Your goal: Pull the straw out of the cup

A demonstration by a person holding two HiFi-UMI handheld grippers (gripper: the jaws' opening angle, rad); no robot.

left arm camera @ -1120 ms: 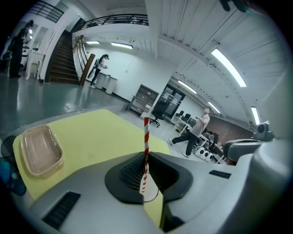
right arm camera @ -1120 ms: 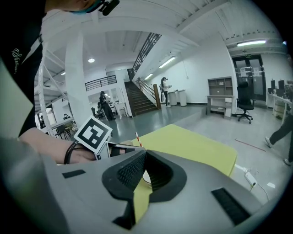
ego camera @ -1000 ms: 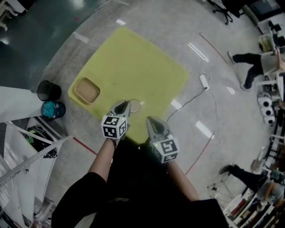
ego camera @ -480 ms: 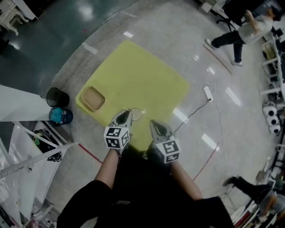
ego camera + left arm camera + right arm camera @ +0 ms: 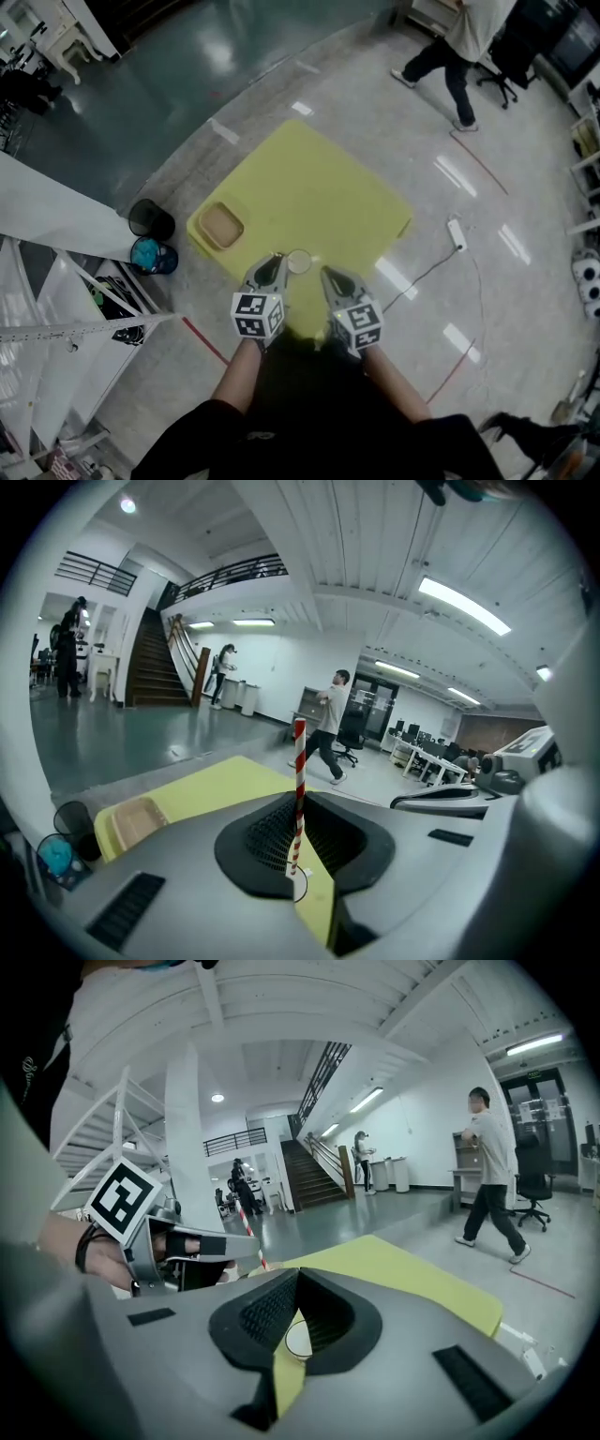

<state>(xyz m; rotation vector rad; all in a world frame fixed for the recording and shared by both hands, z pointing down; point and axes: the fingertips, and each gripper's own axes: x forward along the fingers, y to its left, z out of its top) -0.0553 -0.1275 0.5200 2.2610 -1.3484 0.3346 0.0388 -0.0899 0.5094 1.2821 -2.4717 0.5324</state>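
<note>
Wide yellow desk (image 5: 319, 187) on a glossy grey floor (image 5: 394, 122), which turns dark green toward twelve o'clock. A tan tray (image 5: 223, 225) sits at the desk's nine o'clock edge. Off the desk beyond it, a black bin (image 5: 150, 217) and a blue tub (image 5: 153, 255) stand side by side on the floor. At three o'clock there's a white power strip (image 5: 457, 234) with its cable, and at one o'clock a person (image 5: 459, 47) walks past. A staircase (image 5: 150, 667) and strip lights show behind.

The left claw (image 5: 272, 264) is clenched on the red-and-white straw (image 5: 299, 780), which stands upright just over the clear cup (image 5: 298, 262) at the desk's six o'clock edge. I can't tell if its tip has cleared the rim. The right claw (image 5: 326, 273) is all but closed, gripping nothing, with the cup just ahead of it.
</note>
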